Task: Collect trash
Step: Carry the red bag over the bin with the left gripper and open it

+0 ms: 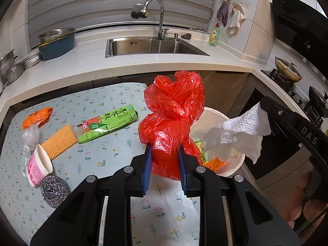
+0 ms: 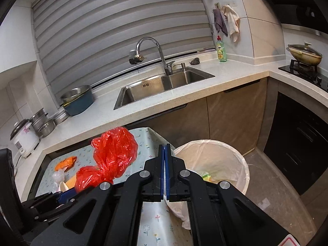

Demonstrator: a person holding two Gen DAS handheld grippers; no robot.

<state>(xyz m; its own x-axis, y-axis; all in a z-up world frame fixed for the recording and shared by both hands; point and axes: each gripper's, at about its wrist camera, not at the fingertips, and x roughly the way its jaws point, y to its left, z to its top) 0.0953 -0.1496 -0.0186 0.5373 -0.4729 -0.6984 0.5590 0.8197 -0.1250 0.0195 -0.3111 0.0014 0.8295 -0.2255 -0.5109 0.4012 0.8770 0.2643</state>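
My left gripper [image 1: 165, 149] is shut on a crumpled red plastic bag [image 1: 174, 110] and holds it above the table's right edge, beside the white-lined trash bin [image 1: 235, 164]. The bag also shows in the right wrist view [image 2: 114, 153]. My right gripper [image 2: 165, 149] is shut; in the left wrist view it [image 1: 264, 104] pinches a white paper towel [image 1: 239, 133] over the bin [image 2: 242, 157]. On the table lie a green carton [image 1: 106, 124], an orange wrapper [image 1: 37, 116], a pink paper cup [image 1: 39, 166], a clear plastic wrap [image 1: 30, 136], an orange sponge [image 1: 58, 141] and a steel scourer [image 1: 54, 190].
The table has a flowered cloth [image 1: 98, 160]. Behind it runs a counter with a sink [image 1: 151, 46], a faucet [image 1: 160, 14], a blue basin [image 1: 56, 43], steel pots [image 1: 12, 69] and a dish soap bottle [image 1: 214, 35]. A stove with a pan [image 1: 288, 69] is at the right.
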